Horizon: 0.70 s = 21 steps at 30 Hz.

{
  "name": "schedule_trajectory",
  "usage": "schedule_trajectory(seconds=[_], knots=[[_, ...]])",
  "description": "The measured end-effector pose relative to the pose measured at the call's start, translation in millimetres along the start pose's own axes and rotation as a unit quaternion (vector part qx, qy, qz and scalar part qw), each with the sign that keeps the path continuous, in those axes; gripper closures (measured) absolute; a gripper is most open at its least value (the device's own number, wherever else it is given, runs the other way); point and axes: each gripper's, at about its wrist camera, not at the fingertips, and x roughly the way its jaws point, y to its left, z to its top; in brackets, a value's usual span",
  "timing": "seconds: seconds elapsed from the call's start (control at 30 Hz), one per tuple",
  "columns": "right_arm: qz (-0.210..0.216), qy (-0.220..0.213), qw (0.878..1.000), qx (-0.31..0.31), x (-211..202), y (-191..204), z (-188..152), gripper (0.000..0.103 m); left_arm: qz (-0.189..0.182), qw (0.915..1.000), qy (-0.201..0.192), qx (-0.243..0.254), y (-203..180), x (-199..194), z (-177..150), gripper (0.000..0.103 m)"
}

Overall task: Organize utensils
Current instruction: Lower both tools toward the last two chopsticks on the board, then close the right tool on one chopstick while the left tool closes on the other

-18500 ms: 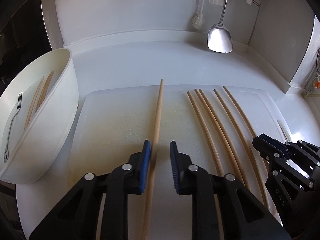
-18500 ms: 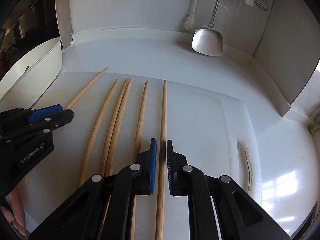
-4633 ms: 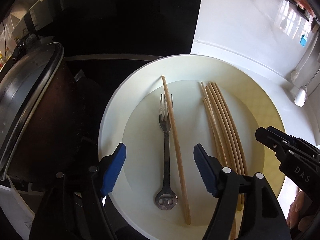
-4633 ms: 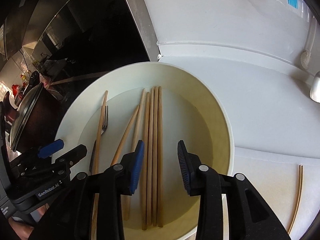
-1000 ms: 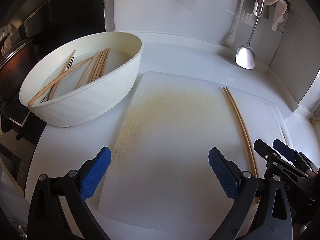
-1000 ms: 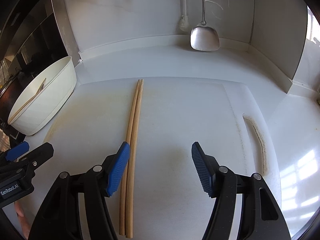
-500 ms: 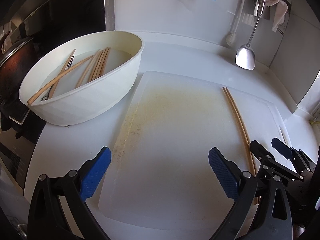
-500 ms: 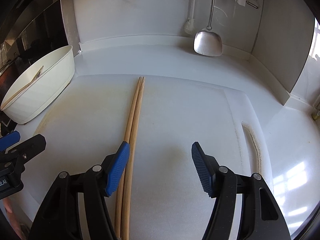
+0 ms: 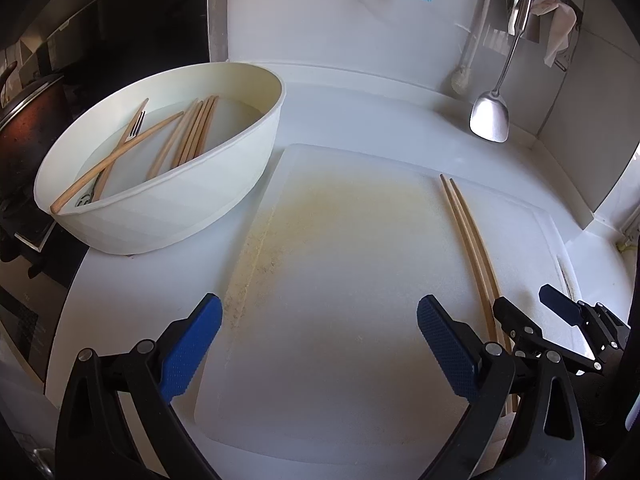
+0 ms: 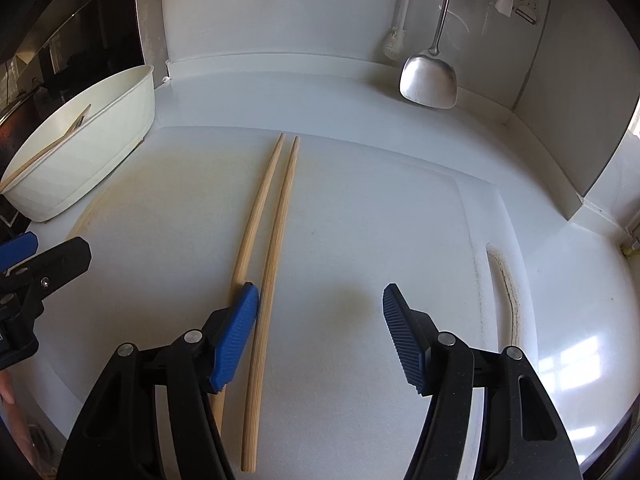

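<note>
The right claw [image 10: 318, 334] has dropped lower over the cutting board [image 10: 360, 208] than it was half a second ago, and its spread jaws now sit over the near end of the last two chopsticks [image 10: 272, 216]. Its left finger covers the near part of the left stick, while the right stick lies just inside that finger, in the gap. A second ago the pair lay further off the claw's line — so the claw has been closing in on them. It pinches nothing yet; whether the finger touches the wood cannot be told.

The left claw [image 9: 320, 344] is also spread wide and holds nothing. It hangs over the stained middle of the board, well apart from the sticks, and has barely shifted over the last second.

The white bowl [image 9: 168, 216] stands on the bench [image 9: 360, 104] at the board's left edge. In it lie a fork [image 9: 134, 130] and a loose bundle of chopsticks [image 9: 192, 136], one of them lying crosswise with its end over the rim. Several seconds ago both claws were over that bowl; earlier still, six sticks lay on the board. Only this pair is left out, so the job looks nearly done.

The next move probably calls for shifting the claw slightly left to straddle both sticks before closing — otherwise it may catch only one.
</note>
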Motion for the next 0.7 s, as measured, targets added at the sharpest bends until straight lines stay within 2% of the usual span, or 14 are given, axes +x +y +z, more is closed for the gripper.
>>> schedule_trajectory(seconds=[0.13, 0.2, 0.27, 0.33, 0.4, 0.43, 0.7], knots=[[-0.005, -0.018, 1.0, 0.002, 2.7, 3.0, 0.6, 0.042, -0.002, 1.0, 0.003, -0.001, -1.1, 0.4, -0.8, 0.007], [0.006, -0.024, 1.0, 0.011, 5.4, 1.4, 1.7, 0.042, -0.002, 1.0, 0.003, 0.0, -1.6, 0.6, -1.2, 0.007], [0.009, -0.03, 0.999, 0.008, 5.7, 2.4, 2.9, 0.052, -0.004, 1.0, 0.004, -0.001, -2.3, 0.2, -1.7, 0.007], [0.011, -0.034, 0.999, -0.001, 5.5, 5.0, 4.2, 0.077, -0.005, 1.0, 0.004, -0.001, -4.3, 0.2, -1.9, 0.007], [0.003, -0.034, 0.999, -0.011, 5.7, 7.1, 5.1, 0.092, -0.008, 1.0, 0.005, 0.001, -6.9, 0.9, -1.3, 0.007], [-0.002, -0.034, 0.999, -0.012, 5.6, 6.1, 4.7, 0.096, -0.01, 0.9999, 0.005, 0.001, -8.7, 1.1, -0.9, 0.007], [-0.022, -0.033, 0.999, 0.023, 4.1, -27.6, -1.6, 0.096, -0.045, 0.9988, 0.006, 0.017, -37.0, 10.6, 5.1, 0.007]])
